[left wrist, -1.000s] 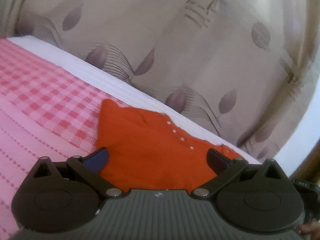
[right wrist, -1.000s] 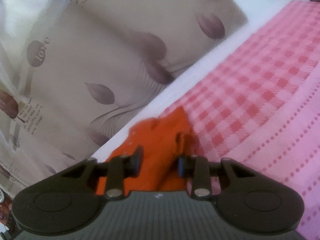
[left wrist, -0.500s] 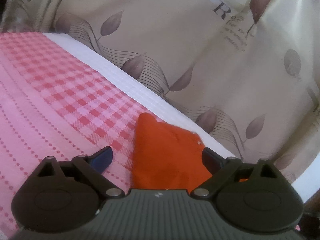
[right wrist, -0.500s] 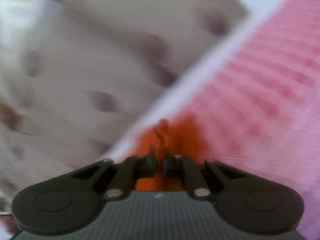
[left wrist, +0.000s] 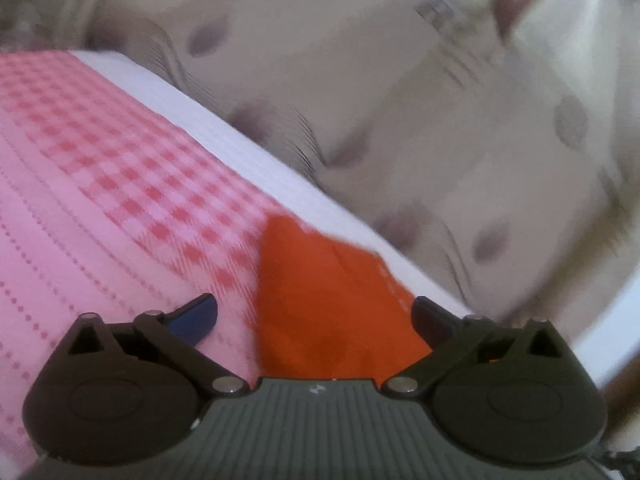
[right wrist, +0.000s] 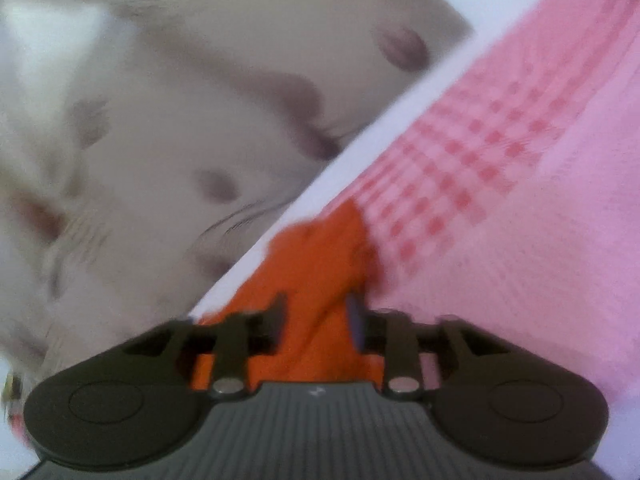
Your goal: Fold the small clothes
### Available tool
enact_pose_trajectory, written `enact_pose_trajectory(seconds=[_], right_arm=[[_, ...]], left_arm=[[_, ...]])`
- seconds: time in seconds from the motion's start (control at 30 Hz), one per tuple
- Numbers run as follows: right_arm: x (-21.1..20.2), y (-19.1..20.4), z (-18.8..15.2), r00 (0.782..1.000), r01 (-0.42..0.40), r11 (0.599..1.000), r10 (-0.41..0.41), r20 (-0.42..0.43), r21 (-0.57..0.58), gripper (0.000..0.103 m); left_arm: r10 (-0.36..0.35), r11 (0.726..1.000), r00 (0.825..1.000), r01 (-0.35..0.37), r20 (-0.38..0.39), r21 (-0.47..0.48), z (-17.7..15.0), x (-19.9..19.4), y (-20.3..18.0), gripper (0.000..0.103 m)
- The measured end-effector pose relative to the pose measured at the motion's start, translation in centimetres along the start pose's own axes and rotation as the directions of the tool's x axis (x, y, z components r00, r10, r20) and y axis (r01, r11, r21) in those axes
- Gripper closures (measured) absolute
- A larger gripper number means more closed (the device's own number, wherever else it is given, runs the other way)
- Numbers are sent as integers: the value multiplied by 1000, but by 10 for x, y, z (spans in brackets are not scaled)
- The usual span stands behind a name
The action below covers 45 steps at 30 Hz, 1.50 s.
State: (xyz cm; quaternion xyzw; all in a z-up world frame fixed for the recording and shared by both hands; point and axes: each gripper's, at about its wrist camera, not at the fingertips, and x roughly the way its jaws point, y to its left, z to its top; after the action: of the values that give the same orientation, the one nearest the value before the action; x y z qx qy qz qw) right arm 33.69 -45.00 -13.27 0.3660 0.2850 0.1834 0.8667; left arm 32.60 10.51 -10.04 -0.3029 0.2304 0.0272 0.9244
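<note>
the bed [left wrist: 100, 216], under a pink cover with a red-check band, fills the lower part of both wrist views, its white far edge running beside a beige leaf-print curtain [left wrist: 400, 100]. the orange garment [left wrist: 332, 300] lies at that far edge, partly over the white strip, already gathered into a narrow, roughly triangular bundle. its long axis runs from the grippers toward the far edge, with the pointed end aimed at the curtain; the blur hides finer detail.

the left gripper [left wrist: 314, 316] has its fingers spread as wide as they go, one on each side of the bundle and pressing nothing. the right gripper [right wrist: 316, 320] has just been opening; its fingers stand about half apart with a raised orange fold between them, and the pads look clear of it.

the cloth looks light, soft and limp, so it will likely sag and unfold if lifted by one point. a hem or folded edge, pinched through all layers, seems the safest hold.
</note>
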Motion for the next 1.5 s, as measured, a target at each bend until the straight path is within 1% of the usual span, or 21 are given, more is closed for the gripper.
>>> enact_pose_trajectory(seconds=[0.07,0.13,0.2,0.33,0.43,0.53,0.6,0.7,0.8,0.87,0.97,1.03,1.1,1.2,1.23,1.27,1.3,1.33,1.37,1.43,1.5], right_arm=[[-46,6,-24,1000,-17,995,14,-26,-95,35],[-87,7,-51,998,-23,986,13,-65,-163,34],[-121,5,-78,995,3,979,-24,-99,-206,34],[-158,3,-124,990,12,976,-42,-135,-219,34],[-167,11,-155,990,0,965,-37,-135,-263,34],[-165,24,-172,991,28,934,-73,-114,-355,35],[-166,30,-178,991,42,924,-86,-101,-379,35],[-172,30,-184,992,18,926,-64,-110,-377,35],[-173,32,-191,991,7,925,-57,-119,-380,36],[-175,32,-195,991,-12,930,-38,-131,-366,36],[-177,30,-199,990,-40,936,-10,-140,-349,40],[-177,26,-199,991,-48,944,3,-136,-327,47],[-176,22,-196,990,-54,955,12,-143,-292,59],[-177,14,-193,989,-61,967,25,-143,-247,65],[-176,13,-192,989,-63,969,28,-145,-238,65],[-176,13,-192,988,-66,971,31,-150,-230,68],[-174,13,-192,987,-67,972,31,-159,-227,73],[-173,14,-193,986,-69,971,32,-162,-229,74],[-172,15,-194,986,-74,971,37,-165,-226,77],[-168,13,-195,984,-82,977,48,-174,-198,86],[-168,9,-195,982,-96,981,65,-179,-170,86]], left_arm=[[-64,997,997,65,-43,31,-8,-26,-2,2],[-128,989,988,134,-86,64,-21,-60,-3,1],[-170,979,975,184,-140,90,-35,-89,-3,1],[-234,962,944,259,-232,87,-59,-145,6,1],[-248,955,927,283,-281,89,-74,-178,10,0],[-224,951,929,274,-295,140,-84,-203,10,1],[-228,948,923,283,-309,146,-88,-214,12,1],[-243,951,917,289,-317,106,-93,-227,22,4],[-267,954,889,299,-371,30,-100,-231,31,6],[-287,952,864,307,-414,-19,-108,-229,36,6],[-306,946,867,323,-394,-25,-113,-232,39,6],[-326,940,854,337,-406,-47,-116,-231,39,7],[-347,934,841,348,-414,-76,-120,-229,38,11],[-347,934,831,350,-435,-75,-123,-226,32,22],[-354,932,823,350,-444,-94,-125,-224,33,33],[-361,931,816,346,-452,-120,-126,-222,34,51],[-360,932,808,333,-467,-143,-129,-220,38,65],[-345,938,801,305,-488,-164,-133,-215,41,95],[-337,942,800,280,-497,-187,-136,-211,45,94],[-371,925,800,275,-471,-262,-140,-208,55,94],[-363,930,808,283,-464,-235,-139,-209,52,94]])
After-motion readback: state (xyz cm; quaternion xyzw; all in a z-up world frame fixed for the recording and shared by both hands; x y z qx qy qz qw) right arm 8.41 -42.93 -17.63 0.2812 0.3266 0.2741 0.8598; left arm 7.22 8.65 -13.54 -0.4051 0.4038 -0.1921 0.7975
